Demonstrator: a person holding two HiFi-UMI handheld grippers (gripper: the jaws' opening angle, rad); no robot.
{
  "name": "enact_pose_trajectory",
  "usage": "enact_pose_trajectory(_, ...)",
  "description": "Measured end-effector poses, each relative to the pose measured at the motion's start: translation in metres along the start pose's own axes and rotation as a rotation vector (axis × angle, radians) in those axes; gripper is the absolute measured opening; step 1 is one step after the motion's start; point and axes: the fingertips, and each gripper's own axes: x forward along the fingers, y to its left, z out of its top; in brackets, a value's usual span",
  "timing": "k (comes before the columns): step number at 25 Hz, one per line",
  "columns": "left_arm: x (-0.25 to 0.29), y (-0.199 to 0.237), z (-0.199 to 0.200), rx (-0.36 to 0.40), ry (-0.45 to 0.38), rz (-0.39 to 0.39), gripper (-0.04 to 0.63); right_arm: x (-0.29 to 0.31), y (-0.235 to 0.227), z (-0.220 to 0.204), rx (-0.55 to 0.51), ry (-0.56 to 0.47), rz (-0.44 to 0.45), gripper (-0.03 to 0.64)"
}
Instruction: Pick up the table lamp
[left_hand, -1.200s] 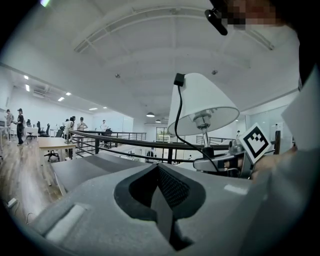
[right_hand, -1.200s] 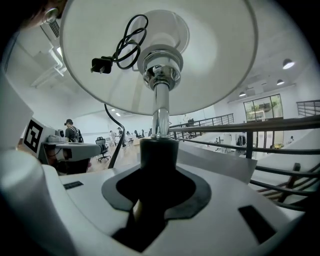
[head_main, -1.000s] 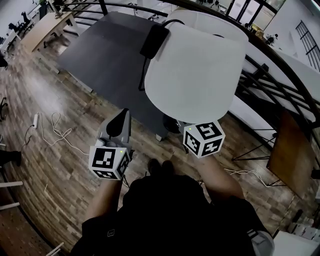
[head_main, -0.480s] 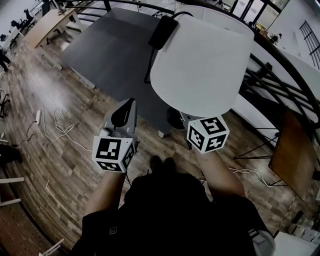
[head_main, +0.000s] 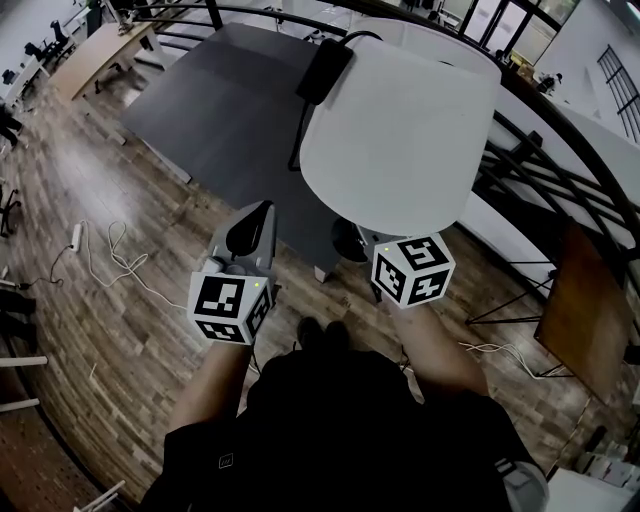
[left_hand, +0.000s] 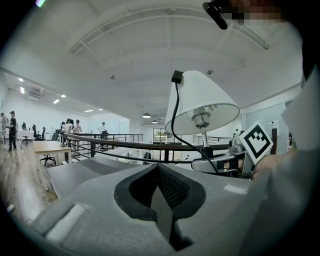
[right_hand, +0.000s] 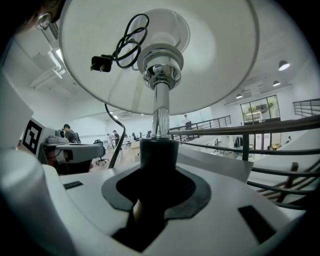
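- In front of the person, over the near edge of the dark table (head_main: 215, 100), the table lamp (head_main: 400, 130) stands upright. Its white shade is on top and its long axis runs straight up from the right gripper (head_main: 368, 243).
- In the right gripper view, the right gripper (right_hand: 157, 167) is clenched on the lamp's black lower stem (right_hand: 159, 155). The chrome tube rises from there into the shade, so the lamp sits directly in and above these jaws, not beside them.
- The left gripper (head_main: 256, 218) has its pads pressed together with nothing between them. It sits level with the right one, off to the lamp's left and clear of it.
- The lamp's cord (left_hand: 176, 120) hangs down the shade's side, with its plug (head_main: 325, 68) resting up on the shade.
- The base is hidden under the shade, so whether it has cleared the table cannot be told. Judging by the grip, the pick-up looks done or nearly so.
- The right hand carries all the weight low on a top-heavy lamp, so a tilt is the main risk. The left gripper is near enough to steady the stem.
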Motion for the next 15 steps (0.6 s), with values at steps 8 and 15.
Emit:
enact_pose_trajectory(8,0.0045,-0.0061,-0.002,-0.012,0.008,-0.011,0.005,-0.0013,0.0003,0.0046,-0.027,-0.003,0.003,0.127)
enact_pose_trajectory(15,0.0066,-0.0023,0.0007,-0.011,0.004,-0.007,0.005,0.0038,-0.0026,0.0041,-0.03,0.007,0.002,0.127)
